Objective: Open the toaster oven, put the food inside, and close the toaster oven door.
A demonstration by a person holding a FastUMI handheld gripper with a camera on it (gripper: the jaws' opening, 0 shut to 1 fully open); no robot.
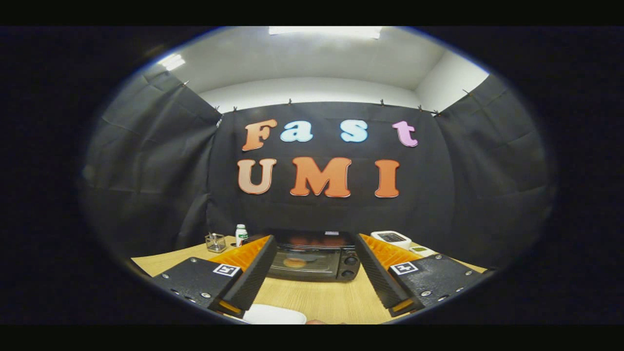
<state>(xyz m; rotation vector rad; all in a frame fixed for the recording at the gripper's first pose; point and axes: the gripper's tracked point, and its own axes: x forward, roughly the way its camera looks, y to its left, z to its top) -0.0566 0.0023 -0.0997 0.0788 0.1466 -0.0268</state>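
Facing the toaster oven (pixel 314 262) squarely, the gripper (pixel 312 287) hung above the wooden table (pixel 317 297) with its fingers spread wide apart and nothing held between them. The oven stood beyond the fingertips, framed in the gap between them, its glass door shut and its two knobs (pixel 349 267) on the side toward the right finger. A round, brownish item of food (pixel 295 262) appeared to lie behind the glass, so the task was judged to be at or near its end, though reflection in the glass left this uncertain. The central, backed-off pose suited a straight approach to, or retreat from, the door. Just below the fingers, close to the camera, lay a white plate (pixel 274 315), apparently bare. Beyond the left finger stood a small wire basket (pixel 215 242) and a white bottle (pixel 241 234); beyond the right finger sat a white device (pixel 391 238) and a smaller pale object (pixel 423 251). None of these lay in the path between fingers and oven.
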